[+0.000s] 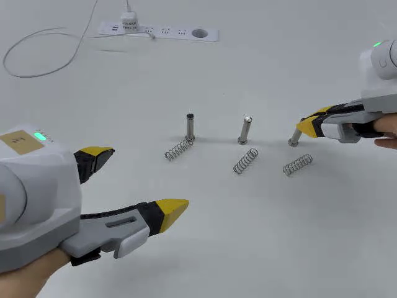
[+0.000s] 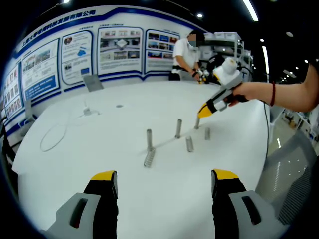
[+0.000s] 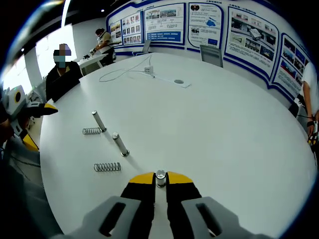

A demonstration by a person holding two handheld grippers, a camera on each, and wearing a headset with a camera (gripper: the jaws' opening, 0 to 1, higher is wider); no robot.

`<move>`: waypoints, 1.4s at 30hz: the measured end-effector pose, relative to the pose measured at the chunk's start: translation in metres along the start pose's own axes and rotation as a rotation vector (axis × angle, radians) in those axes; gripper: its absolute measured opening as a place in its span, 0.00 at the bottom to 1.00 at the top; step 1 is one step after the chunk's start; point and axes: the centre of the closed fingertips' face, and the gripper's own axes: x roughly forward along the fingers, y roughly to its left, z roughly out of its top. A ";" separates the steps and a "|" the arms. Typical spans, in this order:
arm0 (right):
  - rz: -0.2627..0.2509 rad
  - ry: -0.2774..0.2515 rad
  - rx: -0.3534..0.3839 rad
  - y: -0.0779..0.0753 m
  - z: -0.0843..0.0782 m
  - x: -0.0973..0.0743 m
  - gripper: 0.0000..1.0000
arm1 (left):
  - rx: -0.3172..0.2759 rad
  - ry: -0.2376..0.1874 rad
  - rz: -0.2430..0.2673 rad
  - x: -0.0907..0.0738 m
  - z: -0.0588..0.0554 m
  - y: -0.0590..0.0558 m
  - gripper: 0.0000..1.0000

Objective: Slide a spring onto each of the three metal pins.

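The right gripper is clenching the top of the rightmost pin, whose spring is lying just beside it on the table, while the left gripper is hovering released; lifting the pin straight and steady probably suits threading.

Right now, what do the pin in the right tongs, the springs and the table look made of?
Pin: metal, probably steel; dull grey shaft, bright flat top. Springs: thin bare wire, silvery, likely steel. Table: smooth matte white, perhaps laminate; unclear.
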 end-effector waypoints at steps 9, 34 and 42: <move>-0.010 0.007 0.000 -0.005 -0.001 0.002 0.09 | 0.004 0.002 -0.005 0.001 0.000 -0.002 0.78; 0.001 -0.104 0.070 0.008 0.015 -0.018 0.29 | 0.015 0.006 0.004 0.001 0.001 0.001 0.77; 0.023 -0.150 0.071 0.017 0.018 -0.029 0.36 | 0.019 0.013 0.016 0.004 0.002 0.006 0.74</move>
